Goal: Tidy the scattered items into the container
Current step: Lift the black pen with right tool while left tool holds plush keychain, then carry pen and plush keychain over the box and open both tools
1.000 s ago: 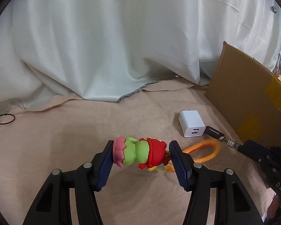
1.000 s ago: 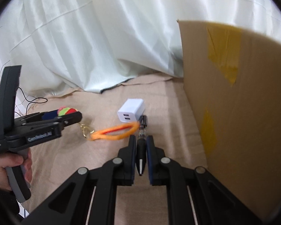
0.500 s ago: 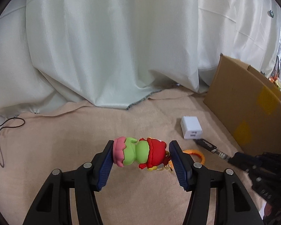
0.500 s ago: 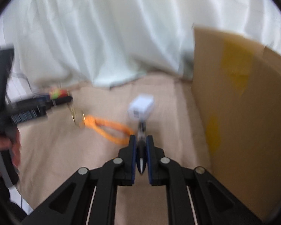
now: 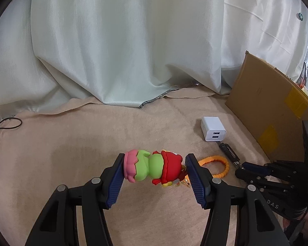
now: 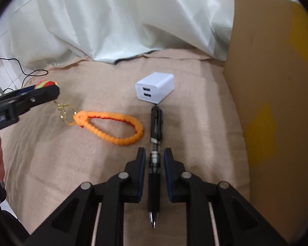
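My left gripper point(image 5: 155, 169) is shut on a pink, green and red toy figure point(image 5: 152, 168), held above the tan cloth; its orange beaded loop point(image 6: 113, 127) trails on the cloth by a gold ring. My right gripper point(image 6: 154, 162) is open, its pads either side of a black pen point(image 6: 155, 160) that lies on the cloth without touching them. A white USB charger point(image 6: 155, 88) sits at the pen's far end. The cardboard box point(image 6: 277, 94) stands at the right. The left gripper shows at the left of the right wrist view point(image 6: 39, 96).
A white curtain point(image 5: 133, 41) hangs behind the tan cloth point(image 5: 71, 143). A black cable point(image 5: 2, 127) lies at the far left. The box wall point(image 5: 273, 106) rises close beside the pen and charger point(image 5: 213, 128).
My right gripper has opened and the pen now lies on the cloth between its pads. My left gripper still holds the toy, with the loop stretched out on the cloth.
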Action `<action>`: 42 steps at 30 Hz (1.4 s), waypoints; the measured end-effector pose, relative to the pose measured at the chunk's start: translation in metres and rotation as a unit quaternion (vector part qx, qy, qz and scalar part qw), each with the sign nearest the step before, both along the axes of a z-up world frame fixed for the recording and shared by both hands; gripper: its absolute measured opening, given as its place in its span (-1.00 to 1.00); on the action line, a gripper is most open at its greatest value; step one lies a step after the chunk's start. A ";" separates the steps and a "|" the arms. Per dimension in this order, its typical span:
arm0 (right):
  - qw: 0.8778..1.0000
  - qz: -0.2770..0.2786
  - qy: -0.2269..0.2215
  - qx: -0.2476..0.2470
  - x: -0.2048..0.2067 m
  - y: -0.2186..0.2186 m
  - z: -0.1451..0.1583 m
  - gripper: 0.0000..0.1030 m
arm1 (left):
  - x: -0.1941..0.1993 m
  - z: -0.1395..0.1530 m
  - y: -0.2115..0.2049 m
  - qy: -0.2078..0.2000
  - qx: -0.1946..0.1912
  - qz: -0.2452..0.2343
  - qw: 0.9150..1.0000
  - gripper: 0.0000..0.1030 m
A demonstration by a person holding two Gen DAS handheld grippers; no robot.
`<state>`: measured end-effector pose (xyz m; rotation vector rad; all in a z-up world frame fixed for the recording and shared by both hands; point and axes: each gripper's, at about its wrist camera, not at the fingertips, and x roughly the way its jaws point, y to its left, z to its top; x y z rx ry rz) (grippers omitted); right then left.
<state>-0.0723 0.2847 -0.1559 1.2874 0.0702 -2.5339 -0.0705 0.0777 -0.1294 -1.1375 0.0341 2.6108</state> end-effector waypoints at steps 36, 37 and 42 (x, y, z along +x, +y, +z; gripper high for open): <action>0.981 -0.063 0.162 -0.082 0.042 0.082 0.175 -0.75 | 0.010 0.194 0.098 0.119 -0.025 -0.055 0.991 0.15; 0.980 -0.069 0.168 -0.083 0.044 0.092 0.183 -0.75 | 0.008 0.204 0.109 0.123 -0.023 -0.061 0.990 0.15; 0.973 -0.105 0.189 -0.084 0.050 0.143 0.213 -0.75 | -0.001 0.241 0.164 0.134 -0.017 -0.086 0.987 0.15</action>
